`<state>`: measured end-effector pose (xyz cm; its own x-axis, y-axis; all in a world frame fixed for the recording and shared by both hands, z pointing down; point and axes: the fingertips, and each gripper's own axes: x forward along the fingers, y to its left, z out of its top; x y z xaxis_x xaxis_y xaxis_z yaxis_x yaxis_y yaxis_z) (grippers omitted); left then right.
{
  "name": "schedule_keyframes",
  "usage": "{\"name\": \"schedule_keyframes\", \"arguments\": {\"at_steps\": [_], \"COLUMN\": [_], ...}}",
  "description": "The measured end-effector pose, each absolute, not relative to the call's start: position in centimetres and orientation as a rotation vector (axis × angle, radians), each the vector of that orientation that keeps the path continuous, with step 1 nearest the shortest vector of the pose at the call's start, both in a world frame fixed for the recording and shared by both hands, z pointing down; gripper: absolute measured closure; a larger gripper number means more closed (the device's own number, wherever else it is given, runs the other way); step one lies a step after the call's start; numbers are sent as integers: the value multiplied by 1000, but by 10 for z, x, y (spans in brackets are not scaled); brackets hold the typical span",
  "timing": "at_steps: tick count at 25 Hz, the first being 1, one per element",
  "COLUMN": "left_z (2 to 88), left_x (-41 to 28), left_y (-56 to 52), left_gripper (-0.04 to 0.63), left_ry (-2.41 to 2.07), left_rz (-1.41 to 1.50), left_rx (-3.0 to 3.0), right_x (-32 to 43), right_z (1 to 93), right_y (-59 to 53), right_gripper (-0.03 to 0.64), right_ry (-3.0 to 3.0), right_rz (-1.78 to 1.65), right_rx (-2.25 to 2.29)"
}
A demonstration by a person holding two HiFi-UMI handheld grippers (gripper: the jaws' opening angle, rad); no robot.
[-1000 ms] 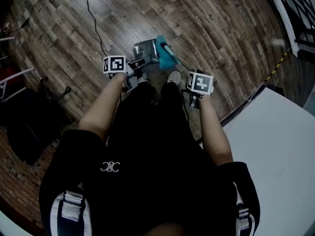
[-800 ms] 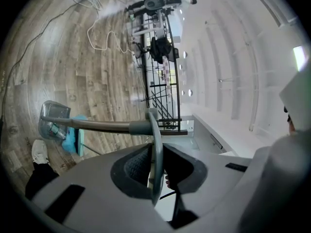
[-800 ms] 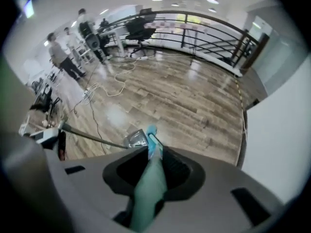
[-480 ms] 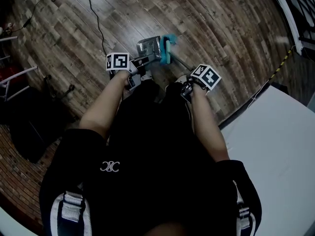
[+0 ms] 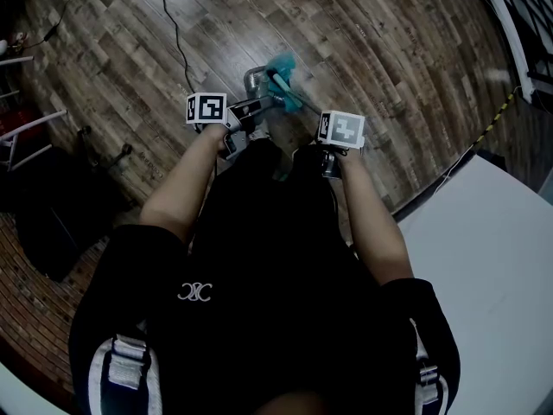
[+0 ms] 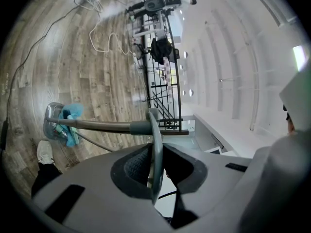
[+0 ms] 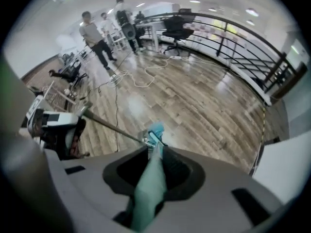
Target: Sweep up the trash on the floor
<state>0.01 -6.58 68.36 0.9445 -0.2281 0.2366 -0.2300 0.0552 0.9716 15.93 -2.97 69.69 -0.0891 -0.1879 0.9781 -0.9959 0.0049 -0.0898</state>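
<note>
My left gripper is shut on the grey handle of a grey dustpan, which rests on the wood floor in front of my feet. The handle's loop stands clamped between the jaws of the left gripper. My right gripper is shut on the teal broom handle. The teal broom head lies against the dustpan's far right side; in the right gripper view the broom head shows just past the jaws. I cannot make out any trash.
A black cable runs across the floor beyond the dustpan. A white platform fills the right side, with a yellow-black cord near it. Dark bags sit at left. People stand far off by a black railing.
The broom head has moved from the dustpan's near right side to its far side. My right gripper swung out right, then back left. The dustpan shifted slightly farther away.
</note>
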Motion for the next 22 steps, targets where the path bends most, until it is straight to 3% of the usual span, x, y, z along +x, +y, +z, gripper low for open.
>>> {"name": "schedule_keyframes", "arguments": {"at_steps": [6,22], "left_z": [668,528], "left_x": [7,76], "left_y": [-63,-73], "left_gripper": [541,546], "left_ry": [-301,-184], "left_rz": [-62,-29], "left_rx": [1533,1635], "right_x": [110,181], "right_z": [698,561], "right_y": [-17,-10], "right_gripper": [515,515], "right_ry": [-1601,-1756], "right_rz": [846,936], "right_rx": [999,1097]}}
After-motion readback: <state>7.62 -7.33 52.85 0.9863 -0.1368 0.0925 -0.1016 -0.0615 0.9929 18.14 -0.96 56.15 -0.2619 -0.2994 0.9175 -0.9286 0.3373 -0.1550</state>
